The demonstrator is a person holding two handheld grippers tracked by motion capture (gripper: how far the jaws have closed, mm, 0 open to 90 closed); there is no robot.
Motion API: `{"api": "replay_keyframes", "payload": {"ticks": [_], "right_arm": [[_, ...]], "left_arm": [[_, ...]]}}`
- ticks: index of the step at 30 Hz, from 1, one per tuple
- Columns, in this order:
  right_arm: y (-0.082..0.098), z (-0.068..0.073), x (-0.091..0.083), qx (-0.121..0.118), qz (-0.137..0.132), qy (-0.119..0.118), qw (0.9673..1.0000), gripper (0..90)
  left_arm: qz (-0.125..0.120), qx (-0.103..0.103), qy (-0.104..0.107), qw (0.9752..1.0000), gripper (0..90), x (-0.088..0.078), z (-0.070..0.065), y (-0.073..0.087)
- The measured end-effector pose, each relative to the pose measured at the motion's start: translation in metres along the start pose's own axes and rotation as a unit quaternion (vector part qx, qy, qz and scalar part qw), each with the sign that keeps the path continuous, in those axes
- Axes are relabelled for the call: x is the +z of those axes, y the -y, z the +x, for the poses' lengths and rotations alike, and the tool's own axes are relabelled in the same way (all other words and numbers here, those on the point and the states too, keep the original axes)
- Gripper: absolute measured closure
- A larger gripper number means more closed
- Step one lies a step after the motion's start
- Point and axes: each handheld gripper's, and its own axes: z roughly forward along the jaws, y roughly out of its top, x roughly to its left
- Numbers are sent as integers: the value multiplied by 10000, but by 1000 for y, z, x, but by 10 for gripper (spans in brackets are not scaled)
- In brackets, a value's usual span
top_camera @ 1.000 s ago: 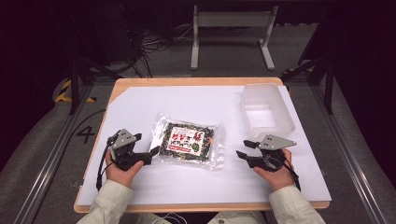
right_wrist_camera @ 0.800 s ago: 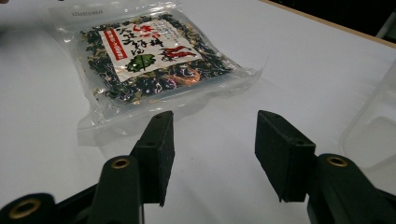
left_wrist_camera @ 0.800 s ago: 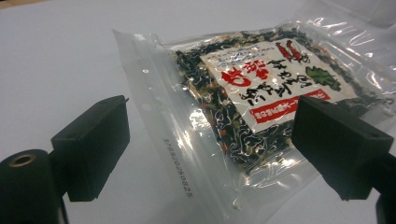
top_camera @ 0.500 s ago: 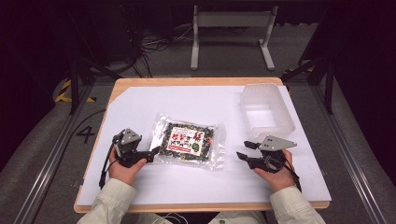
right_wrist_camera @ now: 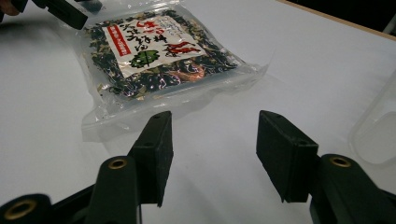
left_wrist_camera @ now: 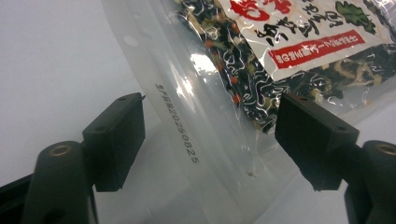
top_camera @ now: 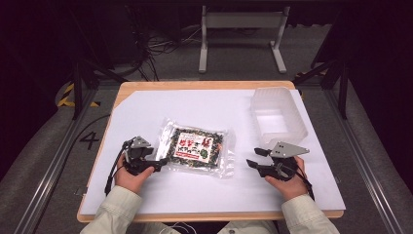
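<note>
High view: sealed food packet (top_camera: 198, 148) flat on white table sheet (top_camera: 204, 107), mid-table; clear tub (top_camera: 278, 114) far right, empty. Left gripper (top_camera: 157, 165) at packet's near-left edge; right gripper (top_camera: 254, 157) just beside its right edge.

Left gripper view: jaws wide, astride clear seal strip (left_wrist_camera: 187, 126). Advice: close on the strip, not the contents.

Right gripper view: jaws wide, holding nothing, short of the packet

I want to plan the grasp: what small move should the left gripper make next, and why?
Probably close the left gripper on the bag. Its jaws stand open on either side of the bag's clear sealed edge, while the right gripper is open and short of the bag.
</note>
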Motion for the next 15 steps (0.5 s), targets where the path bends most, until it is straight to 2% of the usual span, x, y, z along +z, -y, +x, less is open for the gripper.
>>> {"api": "replay_keyframes", "payload": {"ticks": [4,10,15], "right_arm": [[0,0,0,26,-14,-32,10000,456],[0,0,1,26,-15,-51,10000,453],[0,0,1,40,-21,-64,10000,448]], "left_arm": [[135,-20,133,9998,320,1,0,0],[174,-17,237,9996,409,0,0,-1],[183,-123,338,9992,470,-1,1,-1]]}}
